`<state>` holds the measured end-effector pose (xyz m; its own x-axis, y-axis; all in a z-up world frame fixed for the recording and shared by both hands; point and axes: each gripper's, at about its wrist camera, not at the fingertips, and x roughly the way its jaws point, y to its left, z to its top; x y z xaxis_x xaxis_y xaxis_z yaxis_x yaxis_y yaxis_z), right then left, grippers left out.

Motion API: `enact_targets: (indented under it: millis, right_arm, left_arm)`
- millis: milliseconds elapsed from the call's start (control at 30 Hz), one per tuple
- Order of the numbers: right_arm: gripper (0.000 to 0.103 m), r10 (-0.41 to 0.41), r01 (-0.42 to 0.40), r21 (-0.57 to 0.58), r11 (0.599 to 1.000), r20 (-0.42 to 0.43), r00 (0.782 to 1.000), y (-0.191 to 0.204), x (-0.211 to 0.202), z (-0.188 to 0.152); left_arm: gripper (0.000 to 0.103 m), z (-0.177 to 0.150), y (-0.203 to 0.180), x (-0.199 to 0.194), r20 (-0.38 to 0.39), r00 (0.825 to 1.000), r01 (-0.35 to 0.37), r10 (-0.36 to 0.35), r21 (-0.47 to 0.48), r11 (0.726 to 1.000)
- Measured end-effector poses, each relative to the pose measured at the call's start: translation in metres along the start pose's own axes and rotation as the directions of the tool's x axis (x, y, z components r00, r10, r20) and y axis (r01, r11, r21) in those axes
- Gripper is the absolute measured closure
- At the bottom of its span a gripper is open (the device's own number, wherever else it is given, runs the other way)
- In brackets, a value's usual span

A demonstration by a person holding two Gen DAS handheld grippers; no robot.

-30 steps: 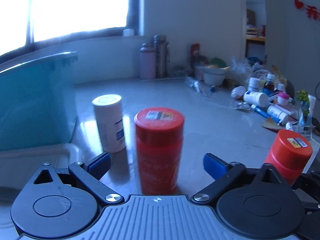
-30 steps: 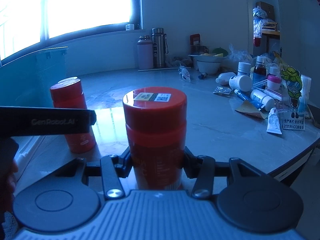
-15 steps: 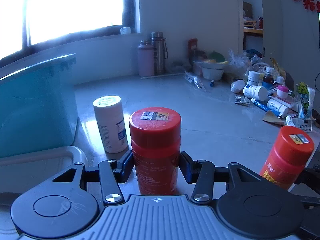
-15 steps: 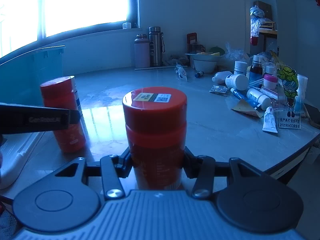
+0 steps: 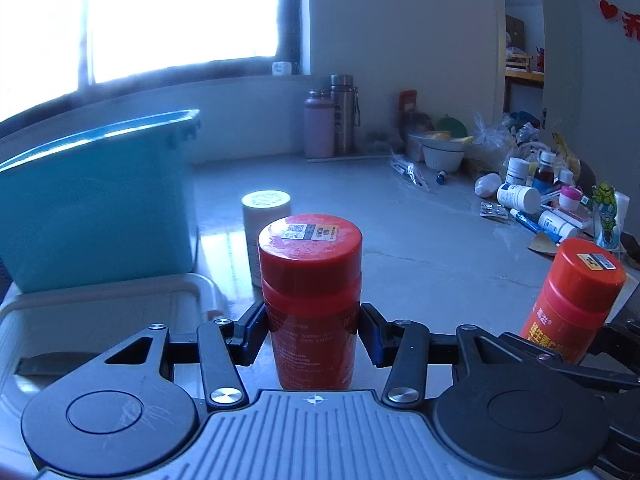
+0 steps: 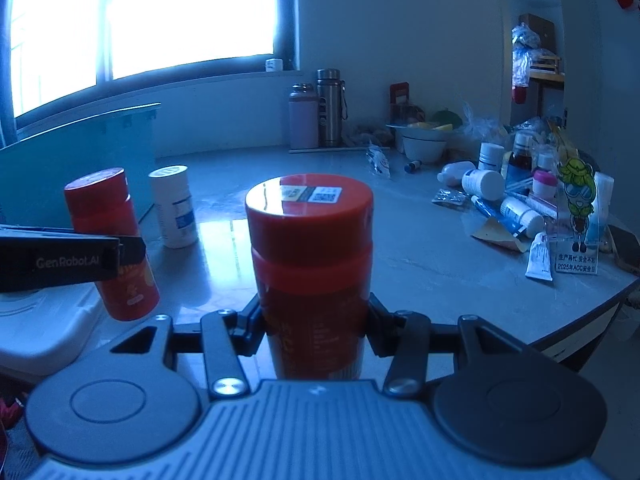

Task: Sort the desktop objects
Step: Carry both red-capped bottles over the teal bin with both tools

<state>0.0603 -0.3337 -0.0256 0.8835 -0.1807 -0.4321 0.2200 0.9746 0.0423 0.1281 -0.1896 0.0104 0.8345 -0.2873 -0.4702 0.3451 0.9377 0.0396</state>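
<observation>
My left gripper point(image 5: 313, 332) is shut on a red bottle point(image 5: 310, 296) with a red cap, held upright above the table. My right gripper point(image 6: 312, 328) is shut on a second red bottle point(image 6: 310, 272), also upright. That second bottle shows at the right edge of the left wrist view point(image 5: 574, 300). The left gripper's bottle shows tilted at the left of the right wrist view point(image 6: 110, 240). A white bottle point(image 5: 266, 220) stands on the table behind the left bottle; it also shows in the right wrist view point(image 6: 174, 206).
A teal bin point(image 5: 96, 204) stands at the left, with a white lid or tray point(image 5: 100, 312) in front of it. Two flasks point(image 5: 332, 116) stand at the back. A pile of medicine bottles and tubes point(image 5: 532, 200) lies at the right by the table edge.
My left gripper closed on the red bottle and lifted it, moving back and left. The right gripper kept hold of its bottle.
</observation>
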Motion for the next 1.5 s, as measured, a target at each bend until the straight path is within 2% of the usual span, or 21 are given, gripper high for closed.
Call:
enact_targets:
  millis: [567, 900, 1200, 1500]
  right_arm:
    - [0.053, 0.078, -0.078, -0.046, 0.996, 0.01, 0.997, 0.037, -0.064, 0.0]
    - [0.053, 0.161, -0.158, -0.069, 0.985, 0.034, 0.986, 0.071, -0.093, 0.014]
    - [0.053, 0.254, -0.252, -0.09, 0.963, 0.013, 0.967, 0.117, -0.097, 0.021]
    - [0.053, 0.318, -0.314, -0.112, 0.943, 0.014, 0.948, 0.176, -0.074, 0.047]
  left_arm:
    - [0.053, -0.023, 0.038, -0.096, -0.006, 0.996, -0.095, 0.094, -0.065, 0.993]
    - [0.053, -0.023, 0.082, -0.151, 0.001, 0.98, -0.196, 0.198, -0.134, 0.971]
    - [0.053, -0.024, 0.126, -0.182, -0.027, 0.958, -0.287, 0.287, -0.174, 0.942]
    - [0.053, -0.008, 0.186, -0.188, -0.044, 0.939, -0.341, 0.34, -0.205, 0.917]
